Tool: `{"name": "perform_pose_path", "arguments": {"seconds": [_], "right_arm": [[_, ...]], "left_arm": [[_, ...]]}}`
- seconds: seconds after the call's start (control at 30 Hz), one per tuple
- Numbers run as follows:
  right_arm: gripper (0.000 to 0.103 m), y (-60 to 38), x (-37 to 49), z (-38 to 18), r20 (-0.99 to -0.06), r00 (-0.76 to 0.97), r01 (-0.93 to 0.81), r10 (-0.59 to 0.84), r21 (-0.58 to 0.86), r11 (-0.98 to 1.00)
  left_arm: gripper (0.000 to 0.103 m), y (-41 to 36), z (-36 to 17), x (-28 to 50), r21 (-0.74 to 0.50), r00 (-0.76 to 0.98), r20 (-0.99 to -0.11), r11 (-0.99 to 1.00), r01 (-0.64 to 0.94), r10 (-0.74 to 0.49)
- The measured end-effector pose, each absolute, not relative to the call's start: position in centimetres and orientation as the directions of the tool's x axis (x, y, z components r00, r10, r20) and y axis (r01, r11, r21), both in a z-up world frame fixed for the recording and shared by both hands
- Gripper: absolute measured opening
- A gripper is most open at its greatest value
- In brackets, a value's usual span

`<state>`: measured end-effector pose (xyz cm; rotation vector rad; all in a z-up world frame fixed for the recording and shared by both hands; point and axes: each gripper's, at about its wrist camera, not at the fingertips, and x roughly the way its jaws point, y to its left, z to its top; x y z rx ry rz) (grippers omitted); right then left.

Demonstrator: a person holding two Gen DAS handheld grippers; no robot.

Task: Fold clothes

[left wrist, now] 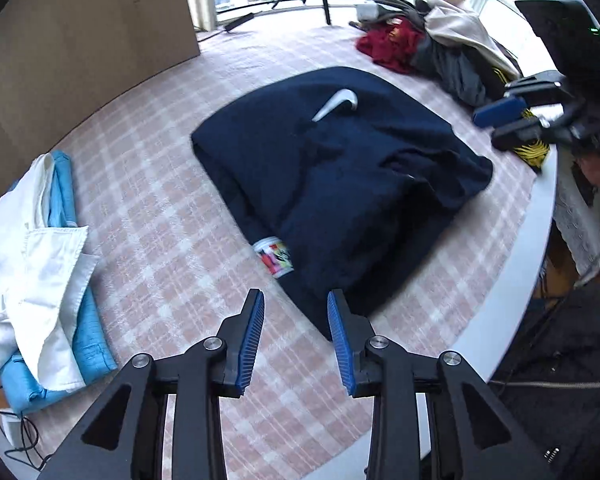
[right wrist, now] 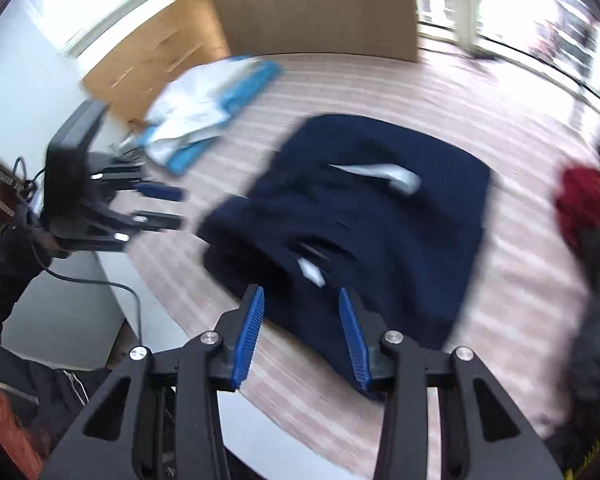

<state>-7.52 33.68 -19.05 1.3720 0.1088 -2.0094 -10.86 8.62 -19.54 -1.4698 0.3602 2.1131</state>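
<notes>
Navy sweatshirt lying folded mid-table; both grippers hanging spread and empty.

The navy sweatshirt (left wrist: 332,184), soft knit with a white swoosh, is lying as a compact rectangle at the middle of the checked pink tablecloth (left wrist: 160,208). The left gripper (left wrist: 296,340) and right gripper (right wrist: 302,336) are hovering wide apart over its near edge, holding nothing. Judgement: either another fold or transfer to the folded white-and-blue stack (left wrist: 40,272) at the left edge is pending; the unfolded pile (left wrist: 428,40) is waiting at the far right corner.
</notes>
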Motion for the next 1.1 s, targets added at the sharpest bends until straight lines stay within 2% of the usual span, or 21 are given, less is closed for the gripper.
{"name": "perform_pose_path", "arguments": {"seconds": [0.17, 0.2, 0.23, 0.27, 0.37, 0.43, 0.47, 0.5, 0.63, 0.8, 0.93, 1.03, 1.1], "right_arm": [[0.041, 26.4, -9.5, -22.8, -0.879, -0.153, 0.640, -0.452, 0.261, -0.723], [0.034, 25.9, -9.6, -23.4, -0.881, -0.149, 0.641, -0.448, 0.259, -0.723], [0.014, 26.1, -9.2, -23.4, -0.870, -0.122, 0.646, -0.478, 0.296, -0.704], [0.011, 26.3, -8.9, -23.5, -0.857, -0.094, 0.650, -0.507, 0.333, -0.684], [0.014, 26.7, -6.3, -24.0, -0.869, -0.012, 0.690, -0.495, 0.351, -0.633], [0.032, 27.1, -4.6, -24.5, -0.888, 0.029, 0.713, -0.459, 0.340, -0.613], [0.035, 27.5, -4.6, -24.8, -0.904, 0.016, 0.697, -0.427, 0.316, -0.644], [0.035, 28.0, -4.7, -25.0, -0.912, 0.008, 0.674, -0.409, 0.307, -0.672], [0.035, 31.9, -6.5, -23.3, -0.869, -0.030, 0.537, -0.495, 0.404, -0.741], [0.037, 37.1, -8.2, -20.7, -0.846, -0.155, 0.445, -0.510, 0.402, -0.800], [0.037, 35.0, -11.0, -19.2, -0.819, -0.162, 0.471, -0.551, 0.426, -0.772], [0.037, 30.2, -14.1, -20.5, -0.841, -0.116, 0.482, -0.528, 0.417, -0.771], [0.037, 27.1, -15.6, -22.3, -0.872, -0.077, 0.491, -0.483, 0.389, -0.780]], "left_arm": [[0.032, 8.1, -19.5, -9.8, -0.089, -0.271, -0.922, -0.832, -0.548, 0.278], [0.032, 8.0, -19.4, -9.5, -0.094, -0.274, -0.920, -0.834, -0.543, 0.282], [0.032, 7.9, -19.5, -9.2, -0.100, -0.276, -0.917, -0.837, -0.537, 0.287], [0.032, 7.7, -19.5, -9.0, -0.106, -0.279, -0.915, -0.841, -0.531, 0.291], [0.032, 7.7, -19.9, -8.4, -0.127, -0.280, -0.907, -0.838, -0.532, 0.315], [0.032, 8.5, -20.7, -8.3, -0.135, -0.268, -0.906, -0.824, -0.550, 0.327], [0.032, 9.0, -21.1, -8.3, -0.138, -0.260, -0.907, -0.817, -0.560, 0.332], [0.032, 9.5, -21.5, -8.4, -0.138, -0.254, -0.908, -0.810, -0.570, 0.334], [0.032, 10.1, -22.7, -9.1, -0.147, -0.240, -0.908, -0.798, -0.585, 0.343], [0.031, 9.7, -23.6, -10.4, -0.207, -0.205, -0.903, -0.801, -0.561, 0.377], [0.031, 9.8, -23.9, -10.5, -0.254, -0.167, -0.899, -0.790, -0.558, 0.406], [0.026, 10.1, -24.2, -10.2, -0.260, -0.154, -0.901, -0.788, -0.558, 0.406], [0.017, 10.3, -24.3, -9.9, -0.256, -0.153, -0.903, -0.788, -0.559, 0.401]]}}
